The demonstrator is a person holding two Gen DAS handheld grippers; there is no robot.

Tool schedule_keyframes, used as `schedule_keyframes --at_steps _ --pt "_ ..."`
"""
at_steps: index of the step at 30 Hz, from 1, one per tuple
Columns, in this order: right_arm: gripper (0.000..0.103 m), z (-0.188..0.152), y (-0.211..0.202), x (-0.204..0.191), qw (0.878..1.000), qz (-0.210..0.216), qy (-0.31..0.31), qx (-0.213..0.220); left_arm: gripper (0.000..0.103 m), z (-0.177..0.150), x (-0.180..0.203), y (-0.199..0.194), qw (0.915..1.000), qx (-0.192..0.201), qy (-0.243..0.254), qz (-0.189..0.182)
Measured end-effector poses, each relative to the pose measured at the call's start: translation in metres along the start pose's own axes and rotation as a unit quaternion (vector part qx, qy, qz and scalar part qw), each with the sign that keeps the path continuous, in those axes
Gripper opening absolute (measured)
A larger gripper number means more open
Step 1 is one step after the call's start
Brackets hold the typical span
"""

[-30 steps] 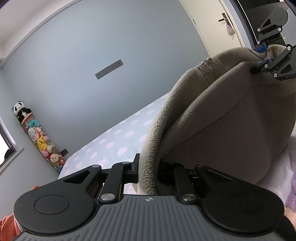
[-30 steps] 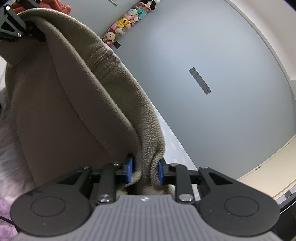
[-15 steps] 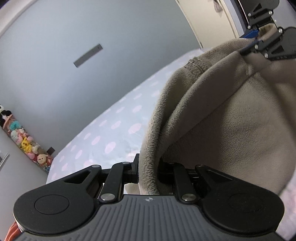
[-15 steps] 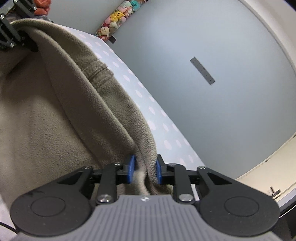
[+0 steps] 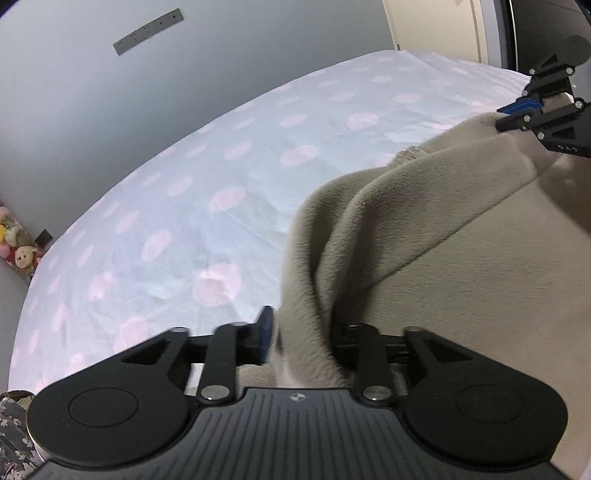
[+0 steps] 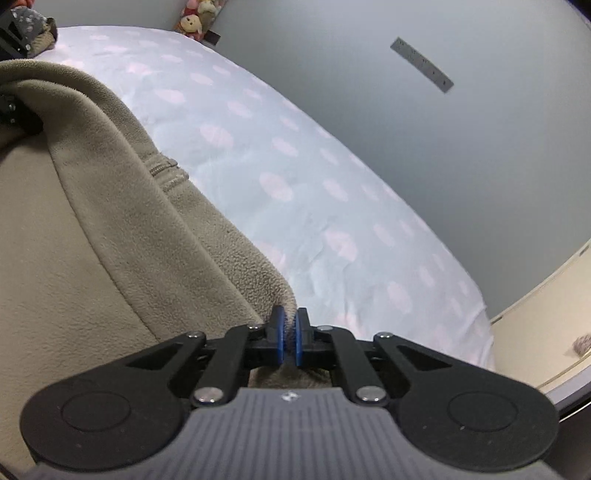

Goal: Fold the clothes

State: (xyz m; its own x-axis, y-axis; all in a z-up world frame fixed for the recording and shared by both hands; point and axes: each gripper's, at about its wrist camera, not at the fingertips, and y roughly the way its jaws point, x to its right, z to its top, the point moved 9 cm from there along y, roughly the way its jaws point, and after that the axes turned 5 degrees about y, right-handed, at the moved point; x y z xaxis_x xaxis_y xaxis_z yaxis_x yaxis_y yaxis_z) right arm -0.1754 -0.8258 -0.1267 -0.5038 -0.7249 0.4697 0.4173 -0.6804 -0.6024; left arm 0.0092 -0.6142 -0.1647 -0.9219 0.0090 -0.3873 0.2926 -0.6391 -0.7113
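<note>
A beige fleece garment (image 5: 406,240) hangs stretched between both grippers, just over a pale blue bed sheet with pink dots (image 5: 221,166). My left gripper (image 5: 303,326) has a bunched edge of the fleece between its fingers. Its jaws are opening, and the blue left pad (image 5: 266,325) stands slightly off the fabric. My right gripper (image 6: 289,328) is shut on a thin corner of the fleece (image 6: 92,258). In the left wrist view the right gripper (image 5: 517,114) pinches the far edge. A short zip (image 6: 166,173) shows on the fleece's upper fold.
The dotted sheet (image 6: 314,166) stretches away to a grey wall. Stuffed toys (image 5: 18,251) hang at the bed's far corner. A dark patterned cloth (image 6: 33,22) lies at the sheet's edge. Cream furniture (image 6: 546,314) stands to the right.
Both grippers have sunk toward the bed with the fleece and now tilt down. The left jaws have parted from the fabric. The right jaws have closed tighter on the corner.
</note>
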Motion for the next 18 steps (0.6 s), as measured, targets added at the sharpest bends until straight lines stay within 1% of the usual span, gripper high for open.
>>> schedule_keyframes --at_steps 1,2,3,4,5,6,7,8,10,11,13,15,16,18 --pt "0.011 0.0 -0.001 0.009 1.0 -0.002 0.012 0.0 0.043 -0.001 -0.005 -0.003 1.0 0.003 -0.005 0.002" --pt "0.015 0.001 -0.003 0.018 1.0 -0.003 0.026 0.002 0.047 -0.002 -0.01 -0.007 0.9999 0.006 -0.011 0.004" --pt "0.019 0.0 -0.01 0.014 0.999 -0.002 0.046 0.009 0.053 -0.001 -0.015 -0.013 0.9997 0.012 -0.018 0.004" --pt "0.026 -0.006 -0.022 -0.003 0.998 -0.002 0.068 0.017 0.056 -0.002 -0.018 -0.02 0.9995 0.02 -0.024 0.002" --pt "0.032 -0.003 -0.03 0.004 0.996 -0.004 0.09 0.028 0.057 -0.003 -0.02 -0.031 0.9991 0.033 -0.029 -0.001" --pt "0.033 0.005 -0.035 0.013 0.993 -0.004 0.11 0.04 0.059 0.0 -0.019 -0.04 0.9987 0.042 -0.029 -0.003" --pt "0.037 0.011 -0.031 0.019 0.99 -0.003 0.128 0.05 0.063 0.002 -0.017 -0.049 0.9982 0.052 -0.03 -0.004" --pt "0.044 0.013 -0.024 0.025 0.987 -0.003 0.148 0.059 0.064 0.001 -0.017 -0.058 0.9976 0.061 -0.032 -0.005" --pt "0.052 0.005 -0.035 0.039 0.98 -0.008 0.185 0.067 0.064 0.0 -0.019 -0.075 0.9961 0.078 -0.04 -0.008" --pt "0.053 0.003 -0.03 0.046 0.978 -0.01 0.198 0.067 0.064 -0.001 -0.02 -0.084 0.9951 0.086 -0.047 -0.011" --pt "0.054 -0.003 -0.027 0.055 0.974 -0.014 0.219 0.056 0.064 0.001 -0.029 -0.099 0.9919 0.099 -0.078 -0.019" --pt "0.054 -0.019 -0.03 0.059 0.971 -0.023 0.235 0.037 0.064 0.002 -0.042 -0.113 0.9881 0.11 -0.106 -0.02" --pt "0.054 -0.034 -0.044 0.056 0.969 -0.023 0.243 0.028 0.065 0.007 -0.047 -0.118 0.9874 0.112 -0.111 -0.015" --pt "0.055 -0.062 -0.073 0.054 0.965 -0.017 0.26 0.014 0.066 0.004 -0.051 -0.129 0.9878 0.112 -0.108 -0.004"
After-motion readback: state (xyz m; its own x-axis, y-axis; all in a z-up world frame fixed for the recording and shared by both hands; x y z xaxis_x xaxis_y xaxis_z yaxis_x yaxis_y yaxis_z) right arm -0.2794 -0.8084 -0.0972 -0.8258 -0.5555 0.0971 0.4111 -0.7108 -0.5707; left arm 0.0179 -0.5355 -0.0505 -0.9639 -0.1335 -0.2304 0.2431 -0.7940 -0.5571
